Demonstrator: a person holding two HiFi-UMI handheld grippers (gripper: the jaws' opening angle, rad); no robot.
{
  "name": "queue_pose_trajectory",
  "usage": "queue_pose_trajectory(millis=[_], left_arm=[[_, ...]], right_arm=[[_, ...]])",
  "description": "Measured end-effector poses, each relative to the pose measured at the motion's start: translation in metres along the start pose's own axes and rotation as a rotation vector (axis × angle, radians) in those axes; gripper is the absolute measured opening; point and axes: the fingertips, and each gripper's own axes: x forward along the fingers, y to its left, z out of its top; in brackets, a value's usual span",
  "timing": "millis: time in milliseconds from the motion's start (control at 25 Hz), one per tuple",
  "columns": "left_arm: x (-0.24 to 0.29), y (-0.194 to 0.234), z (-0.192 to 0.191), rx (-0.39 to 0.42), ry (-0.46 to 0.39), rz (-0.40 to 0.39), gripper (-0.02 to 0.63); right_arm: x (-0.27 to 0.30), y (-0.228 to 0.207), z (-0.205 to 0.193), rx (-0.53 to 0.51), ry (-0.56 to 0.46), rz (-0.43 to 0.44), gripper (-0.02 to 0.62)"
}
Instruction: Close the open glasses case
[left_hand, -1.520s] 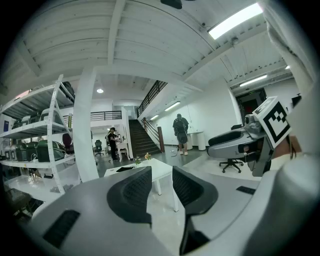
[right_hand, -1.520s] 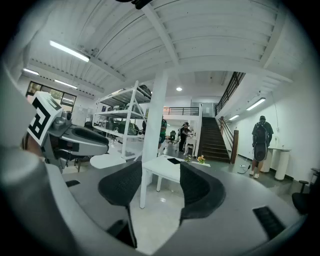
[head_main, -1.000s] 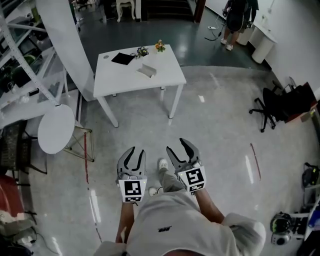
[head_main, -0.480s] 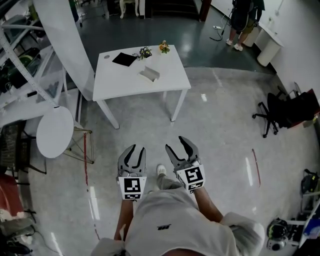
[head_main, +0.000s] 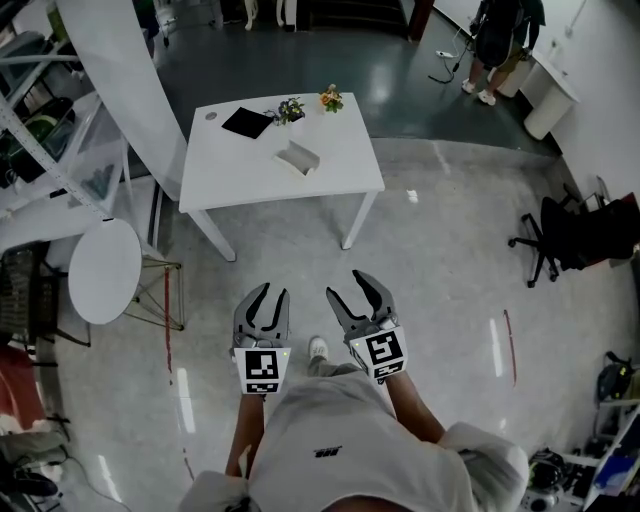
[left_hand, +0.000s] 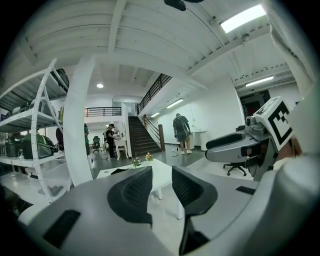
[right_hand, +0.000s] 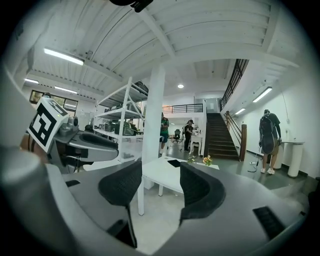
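Note:
The open glasses case (head_main: 297, 157), pale grey with its lid up, lies near the middle of a white table (head_main: 240, 170) a few steps ahead in the head view. Both grippers hang over the bare floor, well short of the table. My left gripper (head_main: 270, 293) is open and empty. My right gripper (head_main: 350, 288) is open wider, also empty. In the left gripper view the left gripper (left_hand: 162, 167) frames the table (left_hand: 161, 181) between its jaws. The right gripper (right_hand: 161, 163) does the same in the right gripper view, where the table (right_hand: 163, 184) is too far off to make out the case.
A black flat pad (head_main: 246, 122) and two small flower pots (head_main: 288, 108) sit at the table's far edge. A round white side table (head_main: 105, 270), metal shelving (head_main: 40, 130) and a white column (head_main: 120, 80) stand left. An office chair (head_main: 560, 235) is right; a person (head_main: 500, 40) stands far back.
The table has slid down and grown slightly in the head view as the wearer steps toward it. Both grippers stay open and empty at the same height.

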Motion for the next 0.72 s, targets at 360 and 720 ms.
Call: queue_pose_trajectory(millis=[360,720], left_arm=[[0.057,-0.006,0.014,0.012,0.024,0.032,0.132],[0.091,-0.003,0.023,0.012,0.022,0.052,0.130]], right_arm=[[0.031,-0.049,0.001,0.015,0.000,0.049,0.239],[0.052,-0.081,0.004,0.011,0.003,0.064,0.235]])
